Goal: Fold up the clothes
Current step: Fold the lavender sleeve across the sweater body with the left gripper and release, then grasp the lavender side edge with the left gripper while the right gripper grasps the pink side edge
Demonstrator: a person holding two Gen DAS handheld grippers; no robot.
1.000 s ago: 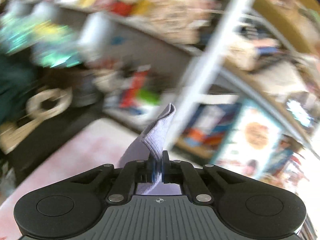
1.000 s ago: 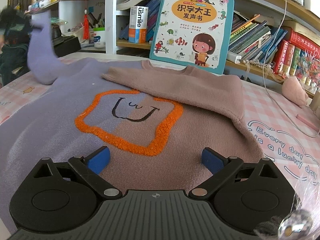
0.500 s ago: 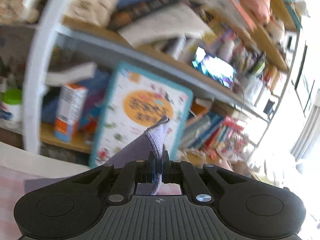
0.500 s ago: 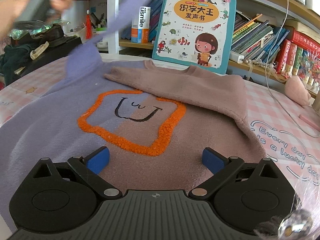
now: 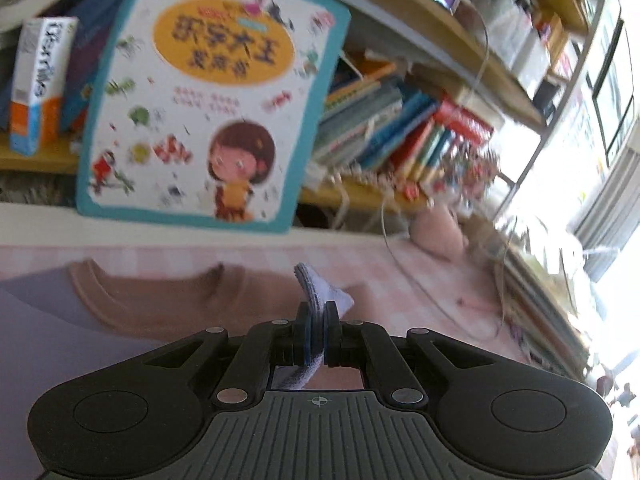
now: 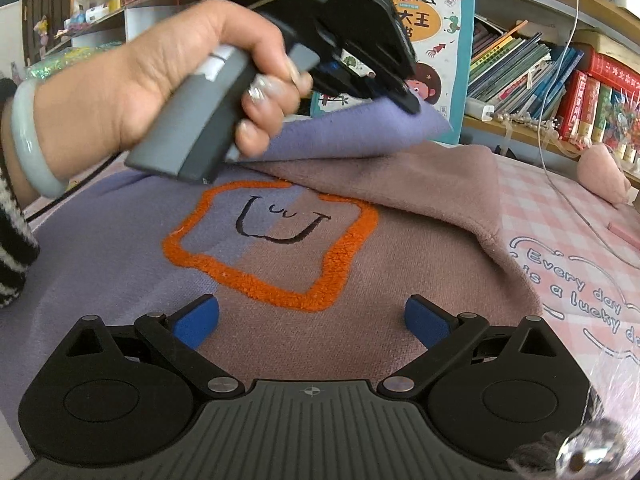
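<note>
Pink checked tablecloth [image 6: 560,208] underlies fuzzy sweater [image 6: 280,280]; left gripper [image 5: 316,332] pinches its lilac sleeve [image 5: 320,296], right gripper [image 6: 310,320] gapes.

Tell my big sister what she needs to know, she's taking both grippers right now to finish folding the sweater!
Left hand-held gripper: shut on the purple sleeve, held up over the sweater near its collar end.
Right hand-held gripper: open, holding nothing, hovering over the sweater's hem end.
The sweater lies flat on the pink checked tablecloth, face design up.
Done: the brown sleeve is folded across the chest.
Left: lay the purple sleeve down across it, let go, then fold the body.
</note>
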